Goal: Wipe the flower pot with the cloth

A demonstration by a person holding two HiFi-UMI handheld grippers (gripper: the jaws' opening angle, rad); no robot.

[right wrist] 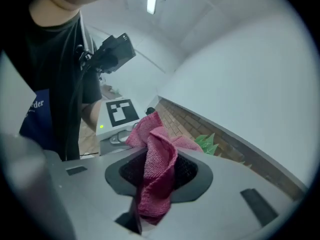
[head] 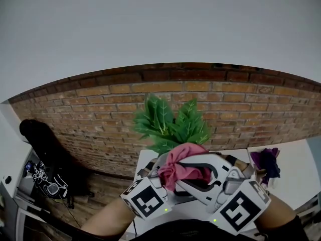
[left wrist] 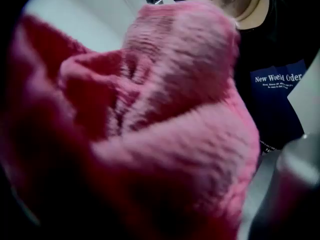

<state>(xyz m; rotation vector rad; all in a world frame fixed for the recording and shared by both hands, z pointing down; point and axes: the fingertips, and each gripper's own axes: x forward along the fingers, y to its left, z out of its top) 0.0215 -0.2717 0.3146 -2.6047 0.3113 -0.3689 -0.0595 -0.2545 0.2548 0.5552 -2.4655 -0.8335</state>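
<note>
While the right gripper (right wrist: 150, 196) pinches the pink cloth (right wrist: 157, 169) between its 2 jaws, likely bunching it for wiping, cloth smothers the left gripper (head: 159, 177), so I cannot tell its jaws; perhaps they grip too. Leaves (head: 170, 124) above the counter (head: 296, 159) mark the flower pot, itself hidden behind both grippers.

Left gripper (head: 161, 177): pale grey shell, marker cube (head: 148, 201) at 6 o'clock with black-and-white squares, green lamp (head: 166, 210) lit. Right gripper (head: 186, 181): same, cube at 5 o'clock, black inlays. Person wears black T-shirt (right wrist: 60, 59), blue panel (left wrist: 277, 96), white print.
</note>
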